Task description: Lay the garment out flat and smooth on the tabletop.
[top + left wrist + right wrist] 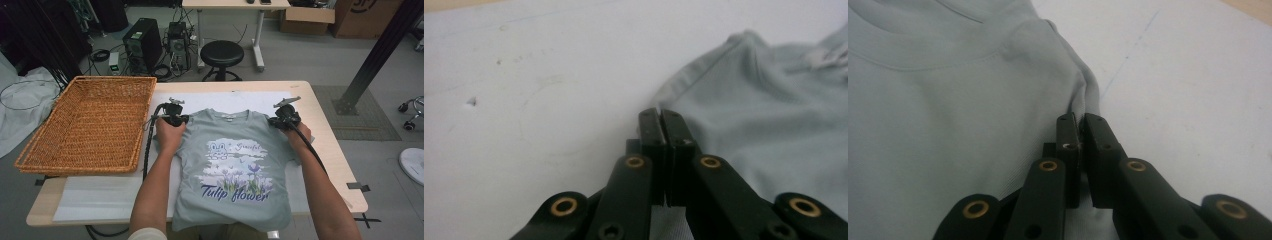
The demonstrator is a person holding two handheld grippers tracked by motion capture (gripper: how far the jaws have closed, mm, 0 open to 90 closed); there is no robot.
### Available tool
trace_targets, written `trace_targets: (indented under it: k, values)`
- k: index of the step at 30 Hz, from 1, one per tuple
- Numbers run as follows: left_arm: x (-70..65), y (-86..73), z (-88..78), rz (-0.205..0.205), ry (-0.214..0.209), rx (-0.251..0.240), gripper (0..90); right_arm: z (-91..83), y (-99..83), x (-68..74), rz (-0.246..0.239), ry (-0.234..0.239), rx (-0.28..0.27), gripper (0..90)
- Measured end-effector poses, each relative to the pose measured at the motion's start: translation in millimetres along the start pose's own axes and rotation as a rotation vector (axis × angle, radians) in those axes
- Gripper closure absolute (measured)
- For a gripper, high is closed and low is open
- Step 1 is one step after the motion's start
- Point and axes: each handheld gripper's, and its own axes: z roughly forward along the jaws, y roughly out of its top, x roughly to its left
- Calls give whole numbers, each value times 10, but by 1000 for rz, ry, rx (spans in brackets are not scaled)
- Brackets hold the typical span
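A grey-green T-shirt point(235, 155) with a flower print and the words "Tulip flower" lies flat, front up, on the white mat, its hem hanging over the table's near edge. My left gripper point(176, 119) sits at the shirt's left shoulder, jaws shut on the shoulder edge point(704, 95). At the right shoulder my right gripper point(283, 120) is also shut, with a fold of cloth point(1079, 107) pinched between its pads. In the gripper views the left gripper point(660, 114) and the right gripper point(1079, 119) lie low over the mat.
A large empty wicker basket point(90, 125) fills the table's left side. The white mat point(100, 200) covers most of the wooden table point(327, 150). Beyond the far edge stand a black stool point(221, 52) and computer towers point(144, 44) on the floor.
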Motion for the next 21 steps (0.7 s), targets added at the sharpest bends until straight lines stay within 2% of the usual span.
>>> trace_targets:
  k: [1, 2, 3, 4, 5, 8, 10, 11, 12, 13, 14, 15, 17, 18, 19, 21]
  values:
    - [44, 20, -38, -59, -18, -24, 894, -20, -1, -12, 20, 15, -17, 868]
    - [83, 42, -78, -109, -17, -59, 894, -72, -7, -43, 62, 18, -50, 867]
    - [106, 56, -95, -135, -19, -79, 895, -128, -12, -93, 106, 19, -86, 867]
    - [130, 72, -100, -168, -20, -99, 895, -156, -13, -120, 129, 14, -97, 867]
    - [148, 85, -89, -196, -23, -107, 895, -179, -12, -153, 142, 6, -108, 867]
    - [164, 89, -2, -254, 15, -118, 893, -177, -13, -193, 168, -29, -117, 867]
    - [151, 72, 63, -225, 106, -102, 882, -132, -27, -191, 180, -44, -107, 864]
    - [153, 64, 79, -222, 137, -101, 838, -93, -36, -181, 175, -57, -85, 860]
    - [156, 59, 80, -224, 127, -112, 800, -47, -49, -170, 162, -66, -61, 855]
    - [147, 62, 68, -206, 98, -126, 780, -4, -62, -160, 148, -69, -37, 820]
    - [132, 65, 54, -183, 77, -133, 771, -3, -66, -156, 143, -74, -42, 769]
    - [110, 65, 37, -133, 43, -144, 773, -17, -65, -160, 153, -71, -58, 745]
    - [99, 50, 44, -82, -13, -138, 763, -65, -45, -182, 167, -74, -100, 686]
    - [97, 36, 73, -48, -38, -123, 738, -77, -28, -189, 162, -72, -111, 654]
    - [90, 18, 126, 5, -59, -84, 709, -72, -12, -195, 156, -56, -113, 628]
    - [72, 5, 204, 62, -62, 5, 665, -15, 30, -180, 139, -31, -60, 583]
